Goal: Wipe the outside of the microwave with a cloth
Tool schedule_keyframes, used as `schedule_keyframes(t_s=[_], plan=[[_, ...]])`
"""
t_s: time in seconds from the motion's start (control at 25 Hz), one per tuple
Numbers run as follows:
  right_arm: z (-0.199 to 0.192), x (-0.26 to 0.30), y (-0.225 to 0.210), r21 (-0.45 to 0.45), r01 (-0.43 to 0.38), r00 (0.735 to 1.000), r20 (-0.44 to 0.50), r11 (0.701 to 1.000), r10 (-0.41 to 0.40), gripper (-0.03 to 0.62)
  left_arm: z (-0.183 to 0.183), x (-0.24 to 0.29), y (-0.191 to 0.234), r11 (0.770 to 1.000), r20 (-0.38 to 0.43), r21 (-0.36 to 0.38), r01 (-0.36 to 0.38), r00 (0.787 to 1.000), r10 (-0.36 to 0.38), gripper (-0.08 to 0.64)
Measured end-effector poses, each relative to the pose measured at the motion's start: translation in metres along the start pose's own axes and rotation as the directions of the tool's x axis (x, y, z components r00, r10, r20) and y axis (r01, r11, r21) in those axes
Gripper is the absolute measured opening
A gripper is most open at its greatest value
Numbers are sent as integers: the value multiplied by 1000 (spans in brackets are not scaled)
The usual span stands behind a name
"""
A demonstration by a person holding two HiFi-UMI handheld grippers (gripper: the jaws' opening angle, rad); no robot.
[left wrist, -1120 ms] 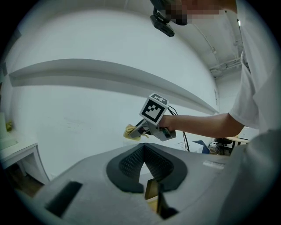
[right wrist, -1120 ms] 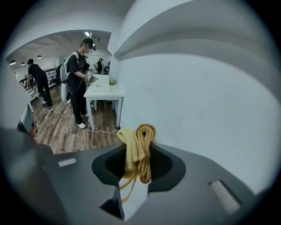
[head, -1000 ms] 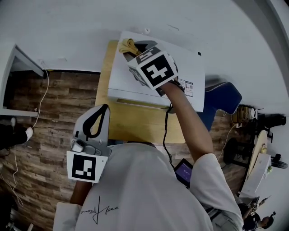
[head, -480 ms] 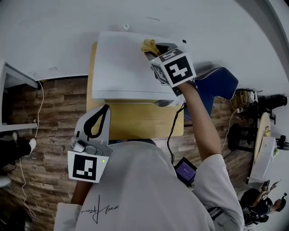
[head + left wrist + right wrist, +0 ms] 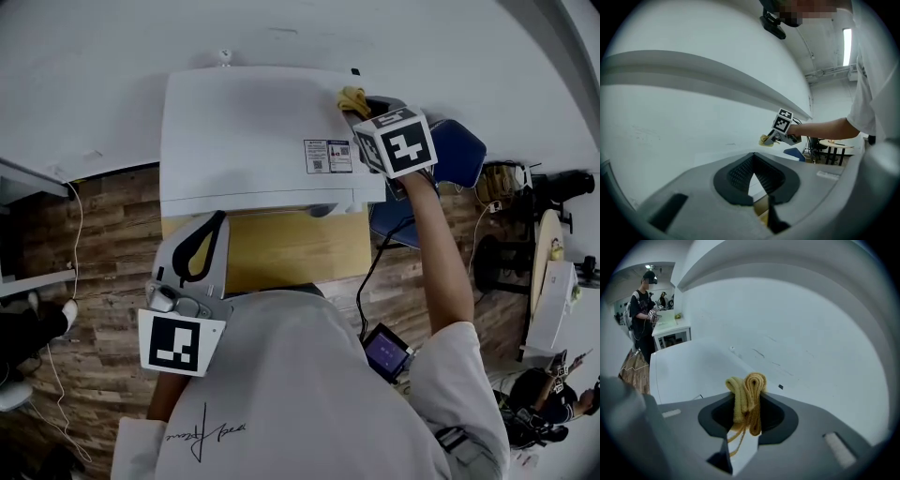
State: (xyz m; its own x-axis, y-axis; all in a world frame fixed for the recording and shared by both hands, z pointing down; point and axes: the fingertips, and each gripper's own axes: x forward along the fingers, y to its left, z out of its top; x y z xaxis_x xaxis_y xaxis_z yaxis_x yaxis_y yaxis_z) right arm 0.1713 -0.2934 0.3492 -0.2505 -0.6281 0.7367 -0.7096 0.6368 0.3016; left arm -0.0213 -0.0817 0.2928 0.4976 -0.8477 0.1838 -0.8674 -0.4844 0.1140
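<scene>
The white microwave (image 5: pixel 253 131) stands on a wooden table (image 5: pixel 291 248) against the wall. My right gripper (image 5: pixel 359 103) is shut on a folded yellow cloth (image 5: pixel 352 97) and presses it on the microwave's top at the back right corner. In the right gripper view the cloth (image 5: pixel 750 385) bulges up between the jaws of the right gripper (image 5: pixel 747 405), with the white top (image 5: pixel 689 371) ahead. My left gripper (image 5: pixel 221 218) hovers low by my body over the table's front edge, shut and holding nothing. In the left gripper view its jaws (image 5: pixel 752 158) meet, with the right gripper (image 5: pixel 771 138) far ahead.
A blue chair (image 5: pixel 461 157) stands right of the table. Wooden floor (image 5: pixel 94 216) lies to the left, with a white cable (image 5: pixel 73 234). A small screen device (image 5: pixel 386 353) hangs at my hip. A person (image 5: pixel 644 310) stands by a white desk (image 5: pixel 670 326).
My right gripper has slid the cloth to the right across the microwave's top, from the back left part to the back right corner. The left gripper has stayed put.
</scene>
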Motion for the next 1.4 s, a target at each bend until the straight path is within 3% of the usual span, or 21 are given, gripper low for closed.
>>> schedule_keyframes(t_s=[0.4, 0.56, 0.92, 1.4], plan=[[-59, 10, -45, -72, 129, 983, -124, 989, -137, 120, -6, 25, -10, 1000, -14, -4, 18, 1000, -18, -5], [-73, 15, -44, -63, 139, 978, -148, 988, -147, 121, -6, 26, -13, 999, -17, -4, 33, 999, -33, -5], [-70, 17, -32, -47, 168, 972, -157, 985, -174, 121, -12, 10, -3, 1000, -16, -11, 25, 1000, -25, -5], [-43, 21, 2, -66, 143, 977, -152, 988, -151, 121, -10, -18, 20, 1000, 6, -22, -18, 1000, 18, -5]])
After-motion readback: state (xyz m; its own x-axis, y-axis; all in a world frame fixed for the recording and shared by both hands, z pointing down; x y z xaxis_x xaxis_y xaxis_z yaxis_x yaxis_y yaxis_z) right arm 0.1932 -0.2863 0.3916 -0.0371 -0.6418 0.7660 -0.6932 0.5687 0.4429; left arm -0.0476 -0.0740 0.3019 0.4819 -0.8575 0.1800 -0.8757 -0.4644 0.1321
